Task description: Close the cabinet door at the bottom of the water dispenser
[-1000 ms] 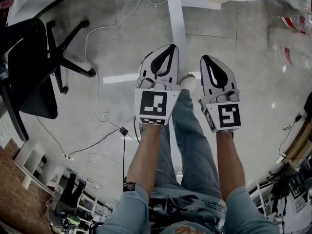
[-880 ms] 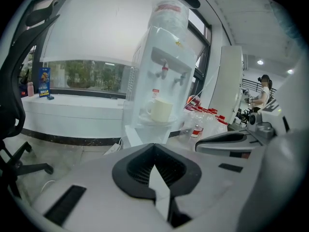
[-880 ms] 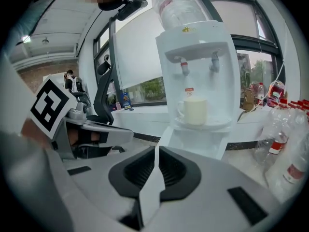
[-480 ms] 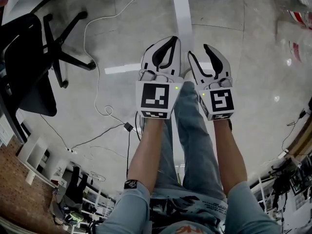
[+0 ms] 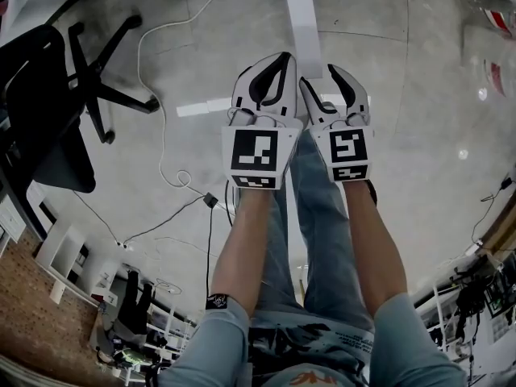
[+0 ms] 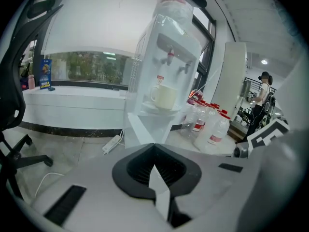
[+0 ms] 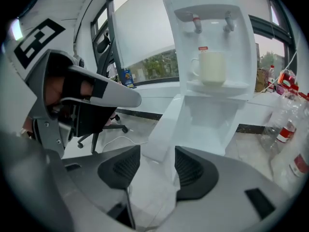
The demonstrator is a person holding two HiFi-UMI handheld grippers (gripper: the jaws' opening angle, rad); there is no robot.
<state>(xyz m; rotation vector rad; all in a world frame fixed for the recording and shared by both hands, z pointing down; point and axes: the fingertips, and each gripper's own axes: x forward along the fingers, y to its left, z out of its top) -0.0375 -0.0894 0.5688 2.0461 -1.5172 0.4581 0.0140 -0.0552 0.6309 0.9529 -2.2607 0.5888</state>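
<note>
Before the water dispenser [image 7: 240,57] (label unreadable), the left hand-held gripper [image 6: 154,167] sits closed, the right hand-held gripper [image 7: 157,158] just opened, empty.

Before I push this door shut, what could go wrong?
The door stands open below a mug on the dispenser; a hard slam could shake the mug off. Bottles crowd the floor to its right, so a wide swing might knock them. A power strip lies on the floor to its left, a possible trip.

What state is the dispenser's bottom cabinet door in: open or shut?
Open. The cabinet door stands swung out from the water dispenser, exposing the compartment behind it.
</note>
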